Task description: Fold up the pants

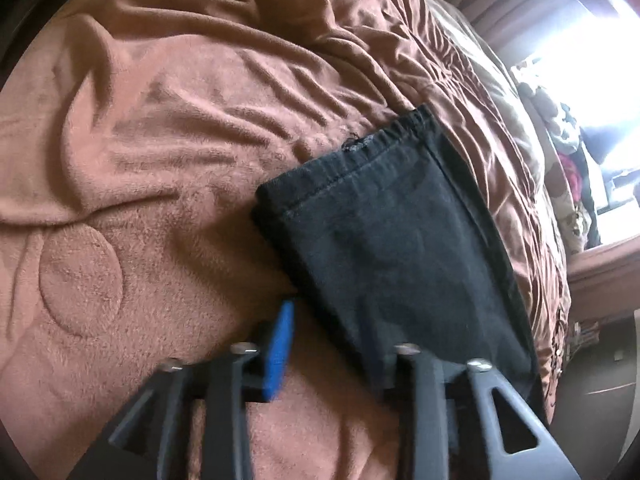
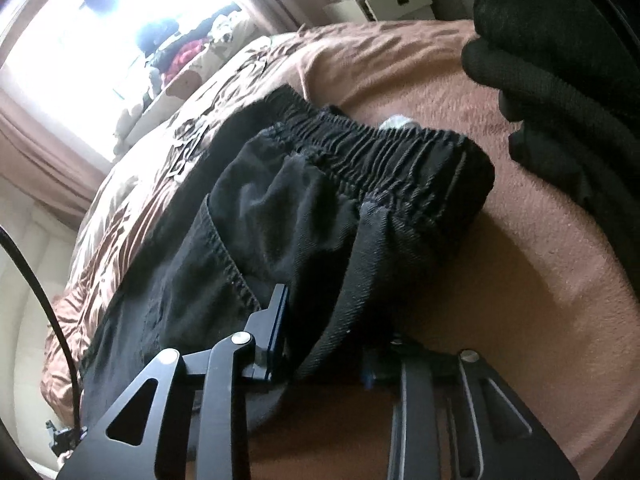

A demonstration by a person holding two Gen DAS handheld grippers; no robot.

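Observation:
Black pants lie on a brown fleece blanket (image 1: 140, 200). In the left wrist view their hemmed leg end (image 1: 392, 240) stretches away from me. My left gripper (image 1: 336, 344) stands open at its near edge: the blue pad (image 1: 280, 348) is off the cloth with blanket showing between, and the other finger is hidden under the leg. In the right wrist view the gathered elastic waistband (image 2: 380, 152) bunches up ahead. My right gripper (image 2: 326, 332) is shut on a thick fold of the pants (image 2: 280, 208) just below the waist; its right finger is hidden by the cloth.
A shiny brown quilt (image 1: 480, 92) covers the bed beyond the pants. Piled clothes (image 2: 188, 52) sit under a bright window. A white drawer unit (image 2: 396, 0) stands past the bed. A black knitted shape (image 2: 540, 60), perhaps a gloved hand, looms at upper right. A black cable (image 2: 36, 280) hangs at left.

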